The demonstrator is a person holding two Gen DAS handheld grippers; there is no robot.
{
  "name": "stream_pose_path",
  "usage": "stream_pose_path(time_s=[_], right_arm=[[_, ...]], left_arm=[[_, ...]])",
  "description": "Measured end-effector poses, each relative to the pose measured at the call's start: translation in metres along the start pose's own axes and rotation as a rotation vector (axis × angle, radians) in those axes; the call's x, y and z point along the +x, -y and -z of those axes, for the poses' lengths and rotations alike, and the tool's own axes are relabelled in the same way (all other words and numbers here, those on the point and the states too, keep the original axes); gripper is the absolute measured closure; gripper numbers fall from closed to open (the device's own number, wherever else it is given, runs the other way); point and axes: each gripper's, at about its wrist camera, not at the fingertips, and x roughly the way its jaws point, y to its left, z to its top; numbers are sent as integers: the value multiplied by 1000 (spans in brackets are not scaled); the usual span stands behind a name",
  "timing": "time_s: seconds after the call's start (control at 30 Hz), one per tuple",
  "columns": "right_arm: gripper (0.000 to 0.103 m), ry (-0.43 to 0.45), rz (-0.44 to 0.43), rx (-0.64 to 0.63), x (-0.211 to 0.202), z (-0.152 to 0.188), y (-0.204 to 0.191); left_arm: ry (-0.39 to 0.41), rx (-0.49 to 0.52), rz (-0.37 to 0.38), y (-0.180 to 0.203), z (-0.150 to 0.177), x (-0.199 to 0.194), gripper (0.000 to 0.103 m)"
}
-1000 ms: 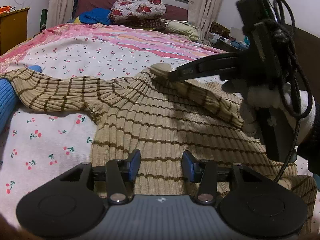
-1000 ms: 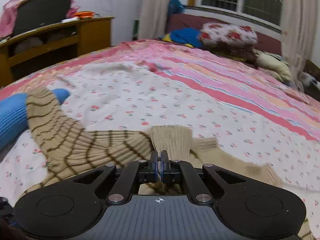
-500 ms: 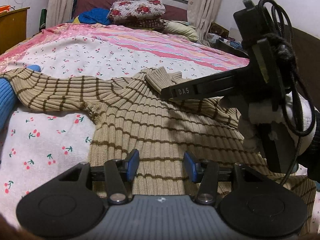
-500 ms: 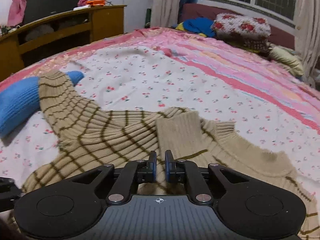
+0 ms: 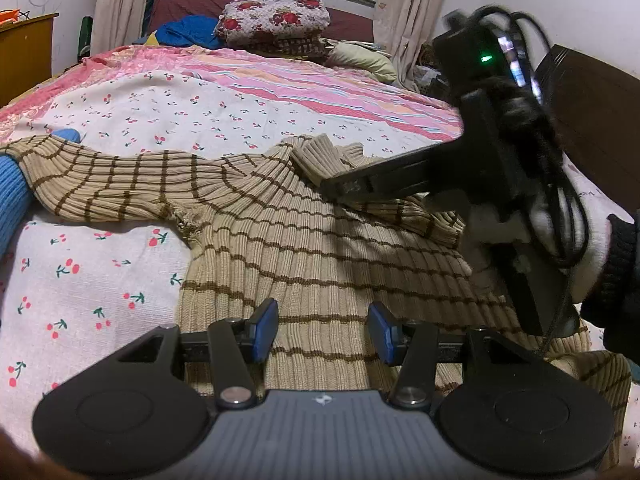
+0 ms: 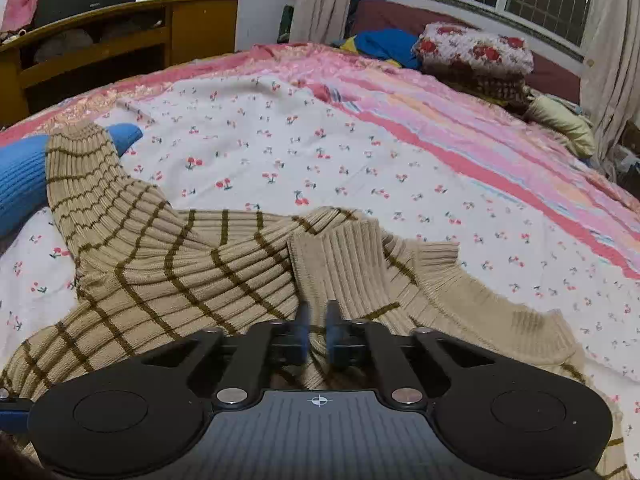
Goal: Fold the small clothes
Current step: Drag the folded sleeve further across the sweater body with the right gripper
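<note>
Closing just now, the right gripper [image 6: 318, 328] has its jaws all but together. They are blurred, and ribbed knit shows through the thin slit between them; whether they pinch it cannot be told. Its tips sit low over the beige striped sweater [image 6: 200, 272], right at the near edge of a plain ribbed cuff [image 6: 340, 256] that lies folded in over the chest beside the collar. A white-gloved hand [image 5: 592, 248] grips that tool on the right.

The left gripper [image 5: 322, 330] is released, its blue pads [image 5: 264, 328] well apart above the sweater's lower body, with nothing pressed between them.

The sweater lies flat, front up, on the near part of a cherry-print bedsheet [image 6: 320, 152]. Its other sleeve stretches out to the left, its end resting on a blue knitted garment [image 6: 20, 176]. Farther off the cover turns to pink stripes. A floral pillow [image 6: 472, 48] sits at the far end under the window, and a wooden desk [image 6: 192, 24] stands at far left.
</note>
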Motion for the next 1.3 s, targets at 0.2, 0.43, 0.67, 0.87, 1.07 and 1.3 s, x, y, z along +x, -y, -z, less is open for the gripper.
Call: stream_pose_path(time_s=[0.2, 0.43, 0.67, 0.87, 1.07, 1.3], right_arm=[[101, 83, -112, -74, -32, 0, -18], [93, -17, -187, -69, -21, 6, -23], [91, 64, -171, 89, -67, 16, 7], [74, 44, -108, 22, -56, 14, 8], [70, 13, -63, -100, -16, 7, -15], [99, 8, -105, -82, -20, 6, -17]], left_arm=[[0, 2, -1, 1, 0, 0, 48], [0, 13, -4, 3, 1, 2, 47], [1, 9, -2, 1, 0, 2, 47], [12, 6, -4, 2, 0, -1, 47], [19, -18, 2, -3, -2, -3, 47], [35, -24, -1, -5, -3, -8, 47]])
